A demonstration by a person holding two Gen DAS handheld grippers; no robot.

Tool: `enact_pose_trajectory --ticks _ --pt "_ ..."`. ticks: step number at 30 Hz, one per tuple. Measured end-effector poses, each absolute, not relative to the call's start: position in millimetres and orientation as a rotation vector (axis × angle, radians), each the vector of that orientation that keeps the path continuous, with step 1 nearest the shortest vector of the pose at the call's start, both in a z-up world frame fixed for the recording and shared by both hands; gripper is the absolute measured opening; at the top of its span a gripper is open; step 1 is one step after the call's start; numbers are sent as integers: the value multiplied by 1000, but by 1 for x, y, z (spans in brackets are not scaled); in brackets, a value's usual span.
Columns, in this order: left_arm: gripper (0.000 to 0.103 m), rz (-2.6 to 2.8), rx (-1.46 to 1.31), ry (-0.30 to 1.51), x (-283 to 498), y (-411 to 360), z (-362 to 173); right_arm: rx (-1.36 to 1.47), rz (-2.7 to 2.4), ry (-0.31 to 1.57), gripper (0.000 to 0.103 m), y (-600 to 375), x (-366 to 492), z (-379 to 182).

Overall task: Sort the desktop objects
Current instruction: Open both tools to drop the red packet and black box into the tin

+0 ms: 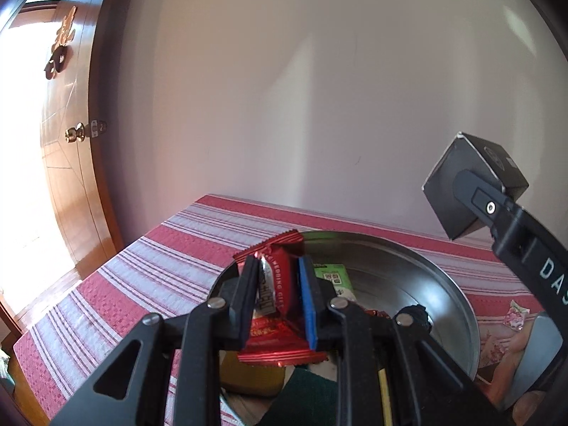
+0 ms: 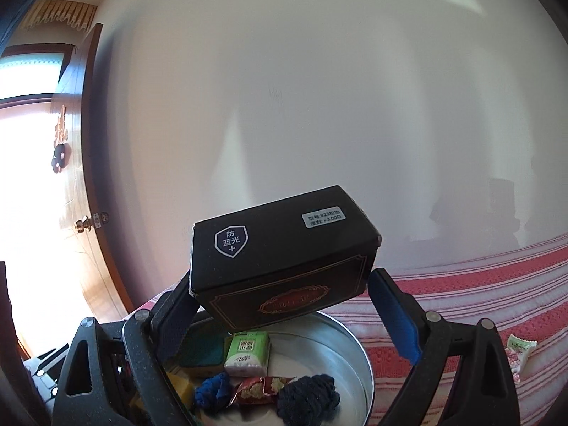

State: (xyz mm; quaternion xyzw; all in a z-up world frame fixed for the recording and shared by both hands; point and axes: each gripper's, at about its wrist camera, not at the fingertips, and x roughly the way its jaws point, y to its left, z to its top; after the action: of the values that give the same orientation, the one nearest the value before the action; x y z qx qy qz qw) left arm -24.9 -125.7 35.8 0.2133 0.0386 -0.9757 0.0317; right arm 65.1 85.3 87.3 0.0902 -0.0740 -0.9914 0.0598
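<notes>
Crinkly red foil packet [image 1: 275, 291], round steel basin [image 1: 426, 277]

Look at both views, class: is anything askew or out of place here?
Yes. The black box sits tilted between the right gripper's wide jaws, held above the metal bowl. One pink-and-white candy lies alone on the striped cloth, outside the bowl where other items are gathered.
</notes>
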Motion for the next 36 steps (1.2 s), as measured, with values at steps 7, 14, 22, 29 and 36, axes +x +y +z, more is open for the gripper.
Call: enact_pose_trajectory --ticks 7,14,22,29,36 --pt "21 -2981 712 88 -44 -127 27 343 -3022 -169 94 85 50 73" --pt "21 -2967 749 79 -55 -124 20 371 -3060 -152 94 91 41 75" --pt "21 -2960 772 75 -63 -123 18 438 -3057 -141 94 91 35 72" --pt "21 -2939 801 65 -66 -126 15 474 -3045 -124 94 91 34 75" --pt "22 -2940 804 59 -66 -126 14 528 -3014 -102 95 92 31 75"
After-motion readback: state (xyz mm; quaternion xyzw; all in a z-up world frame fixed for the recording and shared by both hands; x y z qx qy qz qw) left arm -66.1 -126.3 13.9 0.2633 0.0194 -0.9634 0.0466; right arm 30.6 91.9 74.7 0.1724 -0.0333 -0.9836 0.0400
